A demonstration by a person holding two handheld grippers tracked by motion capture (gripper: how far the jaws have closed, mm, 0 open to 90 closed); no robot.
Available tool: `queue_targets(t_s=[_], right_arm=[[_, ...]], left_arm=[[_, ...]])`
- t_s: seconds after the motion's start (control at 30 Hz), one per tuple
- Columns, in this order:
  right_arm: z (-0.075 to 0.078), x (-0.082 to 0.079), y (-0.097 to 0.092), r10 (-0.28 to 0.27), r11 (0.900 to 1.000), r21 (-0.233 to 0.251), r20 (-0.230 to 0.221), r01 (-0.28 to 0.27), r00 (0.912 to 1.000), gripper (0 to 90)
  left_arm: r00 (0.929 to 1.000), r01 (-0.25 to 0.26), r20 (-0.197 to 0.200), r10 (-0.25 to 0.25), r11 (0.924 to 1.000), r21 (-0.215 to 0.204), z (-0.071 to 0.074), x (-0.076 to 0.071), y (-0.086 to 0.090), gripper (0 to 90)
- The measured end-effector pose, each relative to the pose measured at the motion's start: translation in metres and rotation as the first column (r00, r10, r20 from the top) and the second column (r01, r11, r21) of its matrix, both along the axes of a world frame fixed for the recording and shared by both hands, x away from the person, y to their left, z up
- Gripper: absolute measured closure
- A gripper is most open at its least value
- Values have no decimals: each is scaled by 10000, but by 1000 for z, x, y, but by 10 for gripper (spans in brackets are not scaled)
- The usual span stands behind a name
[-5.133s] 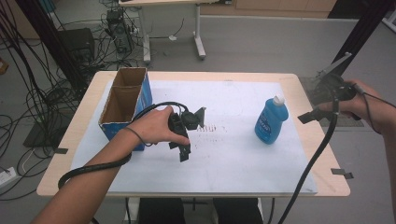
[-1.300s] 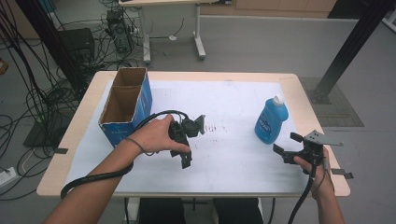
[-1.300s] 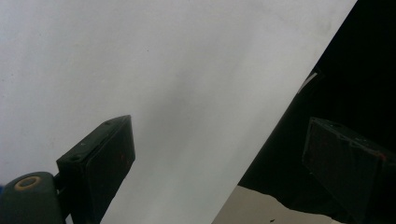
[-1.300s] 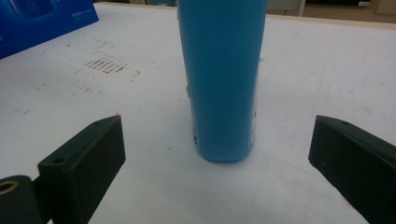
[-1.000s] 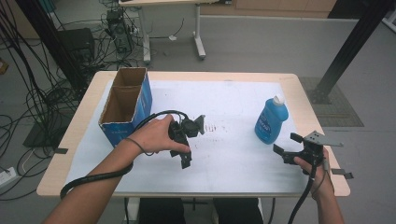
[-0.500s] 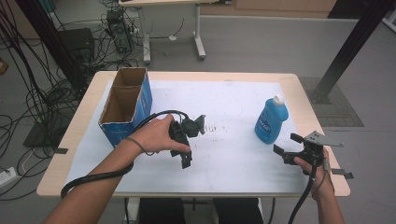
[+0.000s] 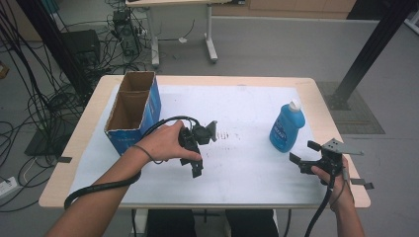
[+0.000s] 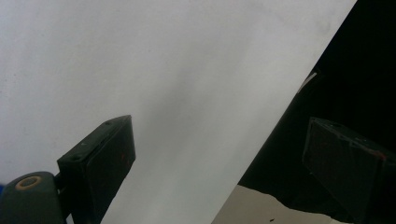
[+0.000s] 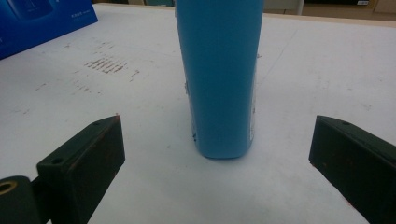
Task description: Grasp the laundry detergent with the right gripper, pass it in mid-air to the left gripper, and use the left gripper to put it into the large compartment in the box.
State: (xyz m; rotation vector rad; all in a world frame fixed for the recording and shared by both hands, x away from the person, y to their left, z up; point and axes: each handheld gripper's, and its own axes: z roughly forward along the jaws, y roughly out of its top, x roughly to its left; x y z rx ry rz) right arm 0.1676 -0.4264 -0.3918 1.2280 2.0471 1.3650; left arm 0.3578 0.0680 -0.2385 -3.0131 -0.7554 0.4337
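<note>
- Blue bottle [image 7: 287,128] stands upright on the table's white sheet [image 7: 247,108], near and ahead of the right gripper [image 7: 310,153], apart from it.
- Right gripper released, jaws spread, nothing between.
- Left gripper [image 7: 203,148] apparently released, well apart.

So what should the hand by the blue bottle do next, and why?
Probably ease the right gripper forward until its jaws flank the bottle. The jaws stand open and empty, aimed straight at the upright bottle, which is still ahead of them on the table, so closing now would likely grab nothing.
</note>
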Motion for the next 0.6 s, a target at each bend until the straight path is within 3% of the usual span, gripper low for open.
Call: queue_targets(t_s=[0.6], right_arm=[[0, -1, -1, -30, 10000, 12, -12, 30, 10000, 33]], left_arm=[[10000, -13, 12, 13, 10000, -80, 1, 0, 0, 97]])
